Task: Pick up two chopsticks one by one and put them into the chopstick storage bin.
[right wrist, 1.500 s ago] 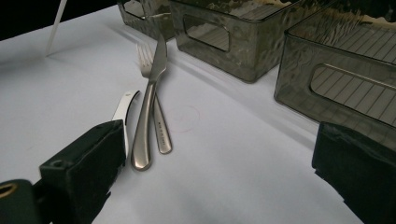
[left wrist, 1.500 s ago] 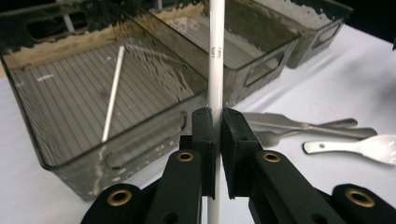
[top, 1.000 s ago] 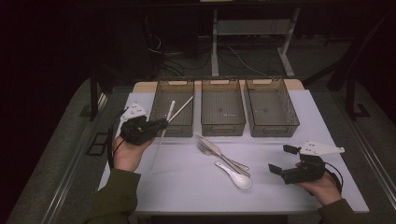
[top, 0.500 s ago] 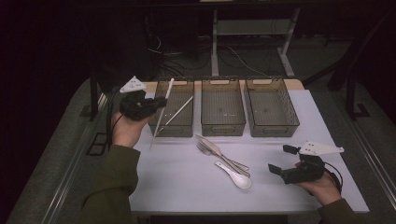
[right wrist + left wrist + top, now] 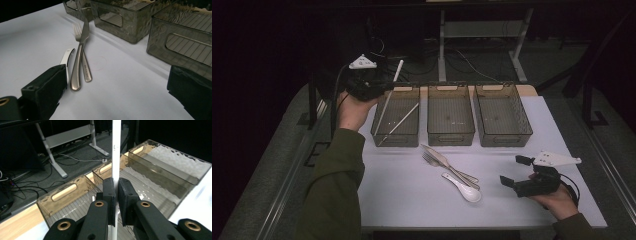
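From the high view, the left gripper (image 5: pixel 379 90) is hovering over the far left corner of the left bin (image 5: pixel 396 134), pinching a white chopstick (image 5: pixel 388 98) that is slanting from about one o'clock above the jaws down to seven o'clock, its lower end dipping into the bin. A second chopstick (image 5: pixel 401 123) is lying aslant on that bin's floor. At five o'clock from the bin, a knife (image 5: pixel 438 156), a fork (image 5: pixel 432 160) and a white spoon (image 5: pixel 464 189) are resting in a loose cluster on the white table (image 5: pixel 412 200). The right gripper (image 5: pixel 511 171) is sitting at about three o'clock from that cluster, jaws spread and holding nothing.

In the left gripper view, the jaws are pressing together on the chopstick (image 5: pixel 116 152), which is running straight up toward twelve o'clock past the pads. The stick looks thin, rigid, light and smooth, so it is likely pivoting easily in so narrow a pinch; gripping nearer its middle should be steadying it better than gripping near an end. The ribbed bin (image 5: pixel 75 195) is lying just beyond the pads.

In the right gripper view, the two black jaws are standing wide apart, with the knife (image 5: pixel 80 57) crossing over the fork (image 5: pixel 82 62) at eleven o'clock and the spoon (image 5: pixel 67 56) just beside the left-hand jaw. The polished metal pieces are looking heavier and slippery; the handles seem the safest hold.
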`<state>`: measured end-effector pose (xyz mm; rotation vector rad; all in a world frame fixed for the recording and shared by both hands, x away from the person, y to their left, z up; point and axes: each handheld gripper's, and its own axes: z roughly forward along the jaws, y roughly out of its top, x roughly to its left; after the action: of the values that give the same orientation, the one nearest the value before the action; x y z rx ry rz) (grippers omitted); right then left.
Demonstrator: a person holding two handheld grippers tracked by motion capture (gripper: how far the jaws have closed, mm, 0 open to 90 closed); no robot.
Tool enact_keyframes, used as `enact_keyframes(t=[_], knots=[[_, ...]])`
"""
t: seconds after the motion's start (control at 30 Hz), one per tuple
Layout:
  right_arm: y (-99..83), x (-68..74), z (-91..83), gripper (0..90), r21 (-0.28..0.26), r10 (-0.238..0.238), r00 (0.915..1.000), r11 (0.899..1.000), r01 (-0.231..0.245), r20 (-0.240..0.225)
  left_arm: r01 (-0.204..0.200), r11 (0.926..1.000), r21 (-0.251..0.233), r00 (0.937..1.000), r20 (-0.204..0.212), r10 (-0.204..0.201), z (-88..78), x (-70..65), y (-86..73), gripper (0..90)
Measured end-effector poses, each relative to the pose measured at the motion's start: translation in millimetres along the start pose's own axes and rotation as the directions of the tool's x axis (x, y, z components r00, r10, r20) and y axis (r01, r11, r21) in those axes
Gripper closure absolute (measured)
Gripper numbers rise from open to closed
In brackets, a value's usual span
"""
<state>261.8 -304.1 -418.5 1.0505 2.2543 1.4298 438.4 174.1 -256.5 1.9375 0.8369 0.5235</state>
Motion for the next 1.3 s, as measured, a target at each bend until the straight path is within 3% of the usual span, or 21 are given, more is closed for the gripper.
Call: enact_keyframes(t=[0.17,0.43,0.97,1.07,1.3], knots=[[-0.4,-0.1,-0.1,2.7,-0.001,0.0,1.0,1.0,0.0,-0.001,-0.015,0.9998,0.015,0.9998,-0.01,0.015,15.8,5.5,-0.9,83.6],[-1.0,-1.0,-1.3,2.7,-0.002,0.004,1.0,1.0,-0.004,0.0,0.025,0.9984,0.051,0.9997,-0.008,-0.025,40.2,14.9,-18.4,83.6],[-1.2,-1.0,-0.8,2.7,0.001,0.005,1.0,1.0,-0.005,-0.001,0.073,0.9883,0.134,0.9973,-0.004,-0.073,65.8,21.6,-58.2,83.5],[-1.2,-1.1,-0.8,2.7,0.001,0.005,1.0,1.0,-0.005,-0.001,0.081,0.9905,0.11,0.9967,-0.005,-0.081,68.2,21.4,-61.6,83.5],[-1.2,-1.2,-1.1,2.7,0.0,0.006,1.0,1.0,-0.006,0.0,0.081,0.9892,0.122,0.9967,-0.019,-0.079,78.2,20.5,-64.6,83.2]])
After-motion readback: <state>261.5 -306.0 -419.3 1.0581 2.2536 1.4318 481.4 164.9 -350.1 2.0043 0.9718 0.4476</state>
